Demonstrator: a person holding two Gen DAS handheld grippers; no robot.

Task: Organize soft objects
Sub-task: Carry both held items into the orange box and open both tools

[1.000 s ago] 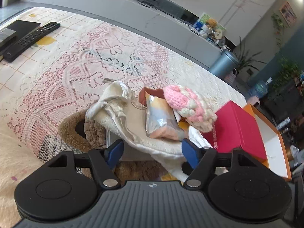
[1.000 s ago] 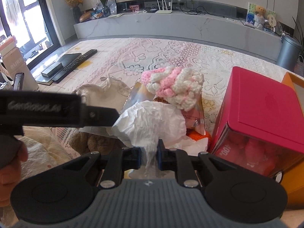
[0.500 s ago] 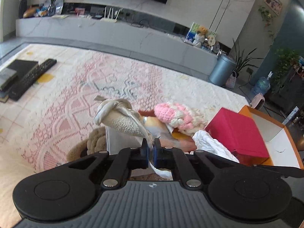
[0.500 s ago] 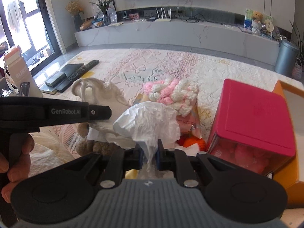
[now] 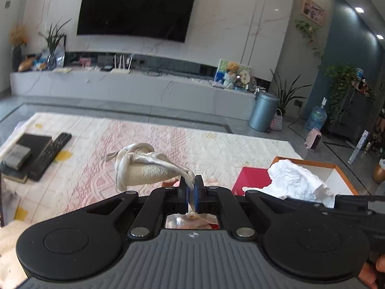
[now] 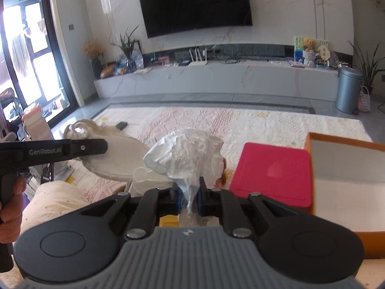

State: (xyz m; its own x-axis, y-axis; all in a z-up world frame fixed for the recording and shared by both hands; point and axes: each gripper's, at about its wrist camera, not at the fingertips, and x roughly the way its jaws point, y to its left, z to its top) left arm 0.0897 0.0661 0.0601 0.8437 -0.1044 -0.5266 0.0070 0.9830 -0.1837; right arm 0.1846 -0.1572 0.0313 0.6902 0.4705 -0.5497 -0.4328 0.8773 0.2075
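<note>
A black television fills the upper middle of the frame above a long grey media console, a grey bin stands at right of centre, and a remote control lies at left on the lace-covered tabletop.

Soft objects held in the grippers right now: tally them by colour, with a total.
Cream: 1, the cream terry cloth pouch with satin ties, pinched by the left gripper.
White: 1, the crumpled white plastic bag, pinched by the right gripper.
Total: 2 soft objects held.
</note>
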